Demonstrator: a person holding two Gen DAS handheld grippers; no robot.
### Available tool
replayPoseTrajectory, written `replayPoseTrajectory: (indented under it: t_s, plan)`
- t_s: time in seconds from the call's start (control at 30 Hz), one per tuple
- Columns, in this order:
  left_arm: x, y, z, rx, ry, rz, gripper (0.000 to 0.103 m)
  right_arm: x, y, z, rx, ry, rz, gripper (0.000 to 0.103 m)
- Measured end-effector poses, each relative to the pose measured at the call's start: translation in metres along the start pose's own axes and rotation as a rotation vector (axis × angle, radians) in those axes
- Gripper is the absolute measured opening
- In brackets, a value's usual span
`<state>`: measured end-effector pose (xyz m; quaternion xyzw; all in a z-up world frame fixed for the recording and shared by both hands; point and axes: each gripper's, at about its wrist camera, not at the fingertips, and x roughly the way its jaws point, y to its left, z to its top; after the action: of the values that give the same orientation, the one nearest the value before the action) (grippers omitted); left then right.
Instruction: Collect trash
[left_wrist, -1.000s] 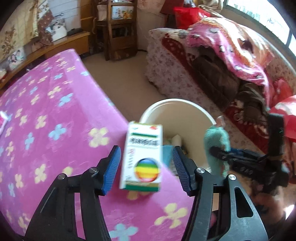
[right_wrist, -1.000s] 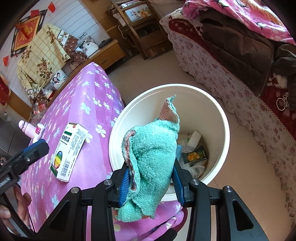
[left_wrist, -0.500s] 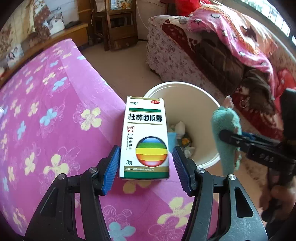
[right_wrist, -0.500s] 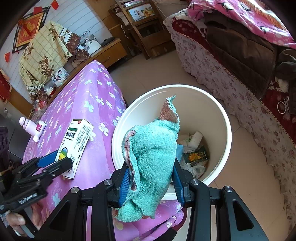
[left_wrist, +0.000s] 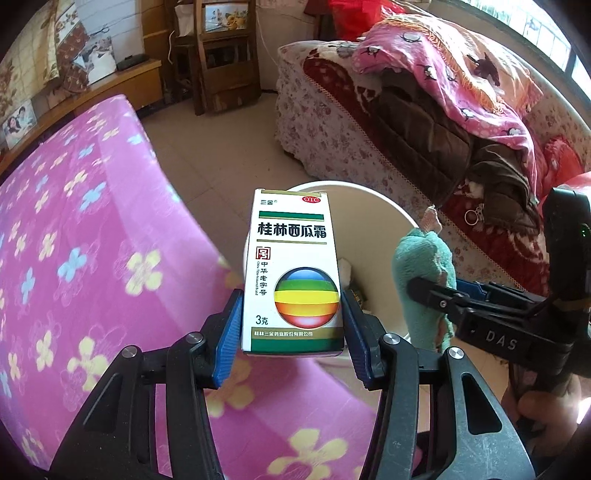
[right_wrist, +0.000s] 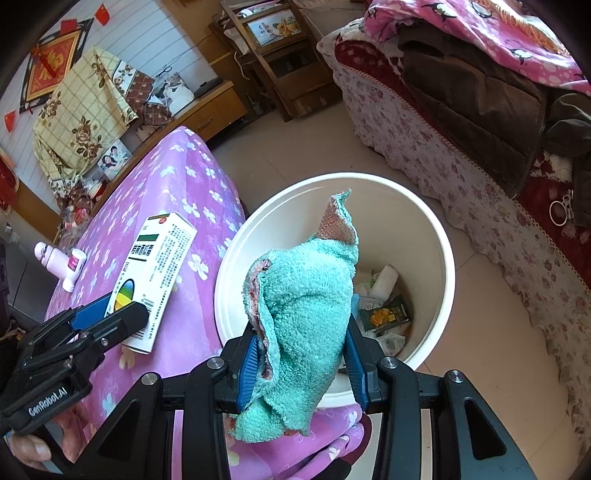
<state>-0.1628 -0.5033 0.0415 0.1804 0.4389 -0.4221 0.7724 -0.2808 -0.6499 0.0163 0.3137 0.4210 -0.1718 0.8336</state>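
Your left gripper (left_wrist: 291, 332) has its blue fingers (left_wrist: 229, 334) clamped on both sides of a white medicine box (left_wrist: 291, 273), gripping it near the bottom end. The box stands upright between them, its printed face with the rainbow ball toward the camera. From the right wrist view, the same box (right_wrist: 155, 280) sits out to the left of your right fingers, held above the pink flowered cloth of the desk (right_wrist: 184, 206), close to the desk's edge.

Your right gripper (right_wrist: 301, 360) is clenched on a teal towel (right_wrist: 306, 306). The towel bulges up between the fingers (right_wrist: 247, 365), with one corner standing in a point above and a loose end hanging down below them.

Just beyond the towel is a white bin (right_wrist: 443, 266), standing on the floor against the desk's edge. Inside it, past your right fingers, lie a dark wrapper with orange print (right_wrist: 386, 314) and some white scraps and paper.

In the left wrist view the bin's rim (left_wrist: 399, 218) shows behind the box, and the towel (left_wrist: 424, 273) hangs just to the right of your left fingers.

Far to the left of the right fingers, a small pink bottle (right_wrist: 59, 264) lies on the desk.
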Motion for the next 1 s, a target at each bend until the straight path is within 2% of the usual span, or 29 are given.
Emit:
replayPoseTrajectory:
  t_s: [0.07, 0.13, 0.2, 0.27, 0.37, 0.67, 0.83, 1.0]
  plan:
    - [0.004, -0.005, 0.004, 0.008, 0.005, 0.0, 0.05, 0.0, -0.001, 0.003, 0.006, -0.01, -0.005, 0.04]
    - [0.008, -0.007, 0.007, 0.001, 0.014, -0.021, 0.05, 0.001, -0.002, 0.006, 0.016, -0.019, -0.018, 0.049]
    - [0.012, -0.007, 0.008, -0.015, 0.021, -0.041, 0.05, 0.001, -0.003, 0.009, 0.028, -0.036, -0.019, 0.064]
    - [0.014, -0.005, 0.008, -0.039, 0.023, -0.064, 0.053, 0.002, -0.004, 0.009, 0.035, -0.038, -0.014, 0.068]
    - [0.013, -0.003, 0.006, -0.064, 0.012, -0.071, 0.061, 0.003, -0.005, 0.006, 0.043, -0.023, -0.012, 0.069]
    - [0.007, 0.005, -0.002, -0.102, 0.002, -0.063, 0.062, -0.001, -0.002, -0.007, 0.026, 0.016, -0.019, 0.069]
    - [-0.006, 0.01, -0.008, -0.119, -0.032, -0.046, 0.062, -0.022, 0.011, -0.012, -0.009, -0.036, -0.05, 0.069]
    - [-0.036, 0.014, -0.015, -0.12, -0.117, -0.006, 0.062, -0.051, 0.035, -0.016, -0.064, -0.126, -0.099, 0.069]
